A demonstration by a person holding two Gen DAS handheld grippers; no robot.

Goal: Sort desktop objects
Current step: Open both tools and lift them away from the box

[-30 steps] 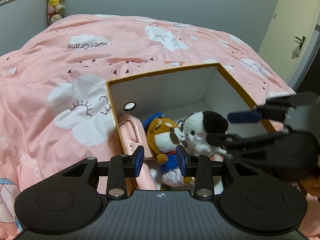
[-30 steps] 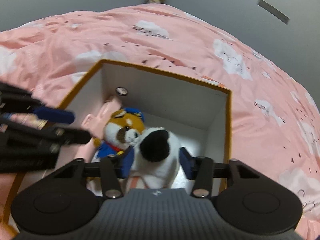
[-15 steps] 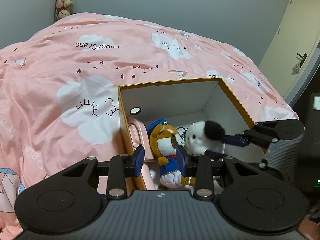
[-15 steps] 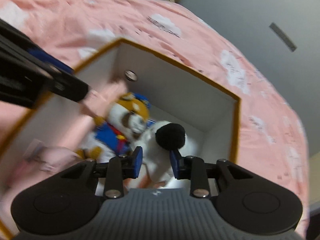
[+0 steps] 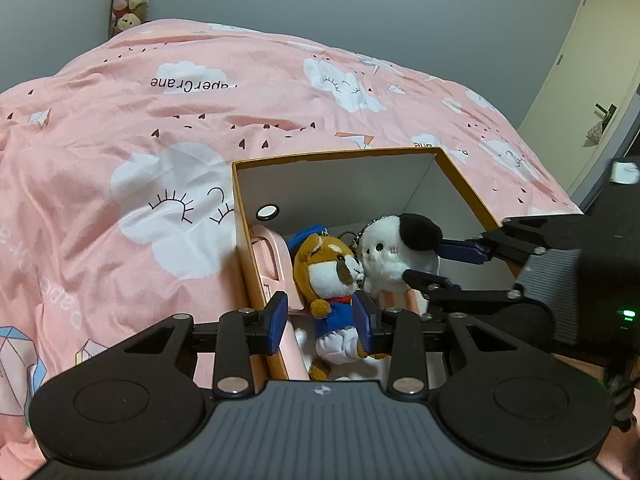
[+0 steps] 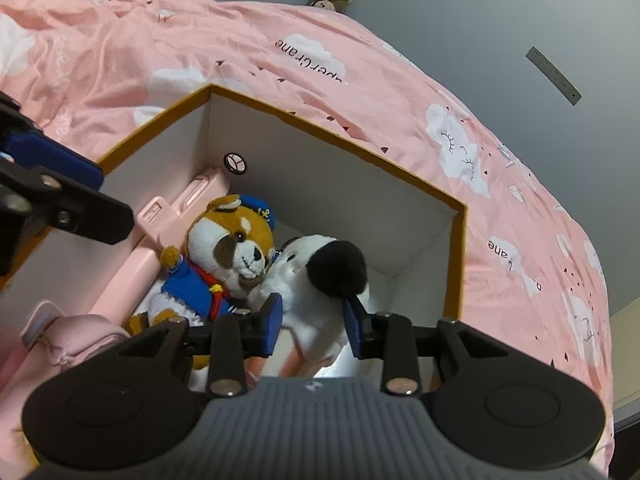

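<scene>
On the pink cloud-print bed (image 5: 168, 128), the orange-rimmed box (image 5: 336, 156) I am sorting into already holds most of what shows: a brown-and-white dog plush in a blue sailor outfit (image 5: 332, 276), a white plush with a black ear (image 5: 394, 250), a long pink case (image 6: 160, 236) lying along the box's left wall and a soft pink pouch (image 6: 70, 330) in its near left corner. No loose item shows on the bedspread, so by my judgement the sorting is near its end, with only the settling of these toys left. My left hand-held gripper (image 5: 322, 316) stands about half open over the box's near edge; the sailor dog lies between its blue pads (image 5: 278, 322), the right pad appearing to touch the toy and the left one standing clear, so I do not count it as a grip. My right hand-held gripper (image 6: 314, 320) has just been closing and then easing a little, and its jaws straddle the body of the white plush; whether the pads press into the fur or merely brush it, I cannot tell. Both toys lie against each other in the middle of the box, heads touching.
</scene>
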